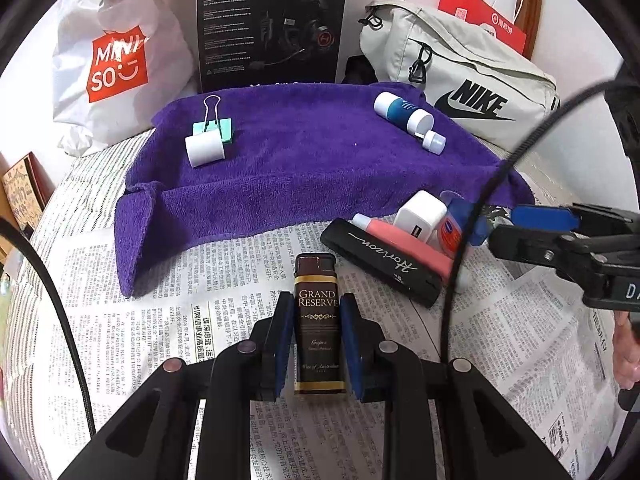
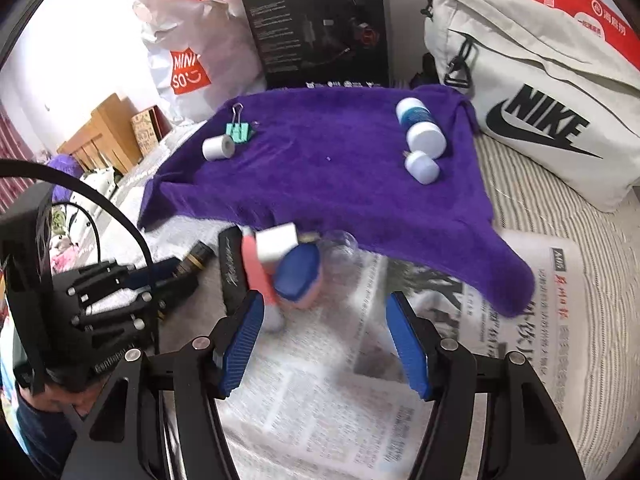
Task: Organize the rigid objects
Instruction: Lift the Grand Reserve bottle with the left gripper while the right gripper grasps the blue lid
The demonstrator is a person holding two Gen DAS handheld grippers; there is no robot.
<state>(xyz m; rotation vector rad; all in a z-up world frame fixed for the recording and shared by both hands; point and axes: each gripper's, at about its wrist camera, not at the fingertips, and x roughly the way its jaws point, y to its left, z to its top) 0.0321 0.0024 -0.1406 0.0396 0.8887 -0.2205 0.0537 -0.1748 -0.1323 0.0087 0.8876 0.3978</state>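
Brown bottle [image 1: 319, 324] on newspaper [image 1: 132, 320], clamped between left gripper [image 1: 316, 320] pads; right gripper [image 2: 326, 344] half open, empty, jaws closing; black case [image 1: 384, 266], pink tube [image 1: 404, 246], white charger [image 1: 418, 216] beyond; purple towel [image 1: 300, 160] farthest, carrying binder clip [image 1: 214, 126]

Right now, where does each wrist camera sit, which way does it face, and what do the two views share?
Left wrist view: on the left gripper, angled down over the newspaper toward the purple towel; its fingers clamp the Grand Reserve box; the right gripper enters at the right edge.
Right wrist view: on the right gripper, angled down toward the same towel; its fingers stand apart around nothing, near the blue-capped bottle; the left gripper is at the left.
Shared: towel, Nike bag, headset box.
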